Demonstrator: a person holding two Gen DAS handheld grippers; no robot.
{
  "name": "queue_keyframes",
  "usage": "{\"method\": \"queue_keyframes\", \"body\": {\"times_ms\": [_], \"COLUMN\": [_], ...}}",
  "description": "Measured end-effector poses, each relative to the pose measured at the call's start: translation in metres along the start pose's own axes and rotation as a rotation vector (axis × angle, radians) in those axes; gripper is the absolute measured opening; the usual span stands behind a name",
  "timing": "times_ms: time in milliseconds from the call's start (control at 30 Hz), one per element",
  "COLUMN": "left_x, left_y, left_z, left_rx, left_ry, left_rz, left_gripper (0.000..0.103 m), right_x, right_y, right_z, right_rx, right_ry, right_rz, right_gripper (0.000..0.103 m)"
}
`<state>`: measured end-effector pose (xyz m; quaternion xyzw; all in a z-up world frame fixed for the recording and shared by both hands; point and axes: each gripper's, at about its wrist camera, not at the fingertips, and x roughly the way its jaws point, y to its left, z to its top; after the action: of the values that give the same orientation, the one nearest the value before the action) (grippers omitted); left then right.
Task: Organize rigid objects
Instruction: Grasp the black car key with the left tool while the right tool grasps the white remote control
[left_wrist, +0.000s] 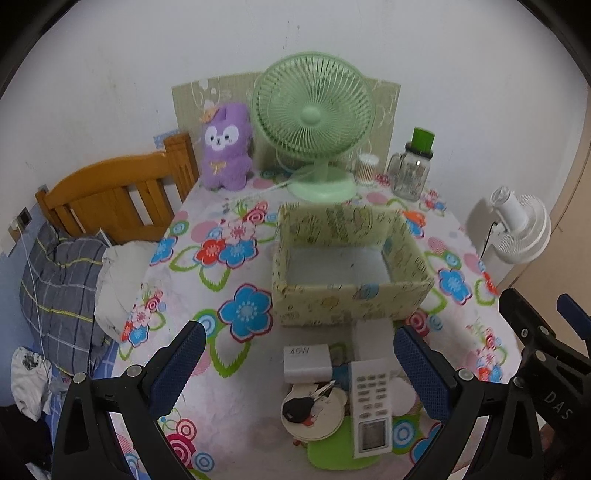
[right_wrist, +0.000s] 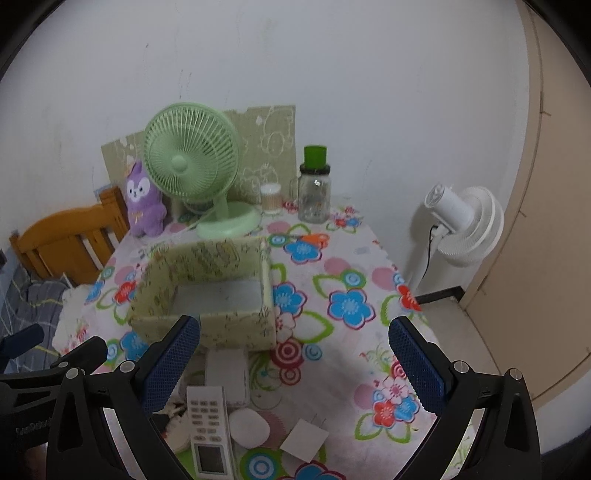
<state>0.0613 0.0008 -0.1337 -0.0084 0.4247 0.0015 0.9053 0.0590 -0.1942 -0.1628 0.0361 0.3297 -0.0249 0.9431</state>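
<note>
An open-topped patterned box (left_wrist: 351, 266) stands mid-table, nothing visible inside; it also shows in the right wrist view (right_wrist: 207, 288). In front of it lie a white remote (left_wrist: 371, 406) (right_wrist: 208, 428), a white 45W charger (left_wrist: 306, 363), a black car key (left_wrist: 297, 410) on a round white disc (left_wrist: 325, 417), a white box (left_wrist: 371, 338) (right_wrist: 227, 373) and a white plug cube (right_wrist: 304, 439). My left gripper (left_wrist: 299, 365) is open above these items. My right gripper (right_wrist: 293, 363) is open above them, further right.
A green desk fan (left_wrist: 314, 122), a purple plush toy (left_wrist: 225, 147), a cotton swab jar (left_wrist: 367, 168) and a glass jar with a green lid (left_wrist: 412, 170) stand along the table's back. A wooden bed headboard (left_wrist: 110, 192) is left. A white floor fan (right_wrist: 461, 225) stands right.
</note>
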Motion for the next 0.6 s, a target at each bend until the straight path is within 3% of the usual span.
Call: {"method": "queue_keyframes", "body": {"times_ms": [600], "left_x": [0.073], "left_y": [0.010], "left_z": [-0.057], "left_rx": [0.036], "left_ry": [0.158], "left_rz": [-0.069], "left_gripper": [0.103], "right_x": [0.052], "right_y": [0.031], "right_z": [-0.051], "right_rx": [-0.041], "right_ry": [0.084], "right_rz": [0.050], "right_gripper": [0.103]}}
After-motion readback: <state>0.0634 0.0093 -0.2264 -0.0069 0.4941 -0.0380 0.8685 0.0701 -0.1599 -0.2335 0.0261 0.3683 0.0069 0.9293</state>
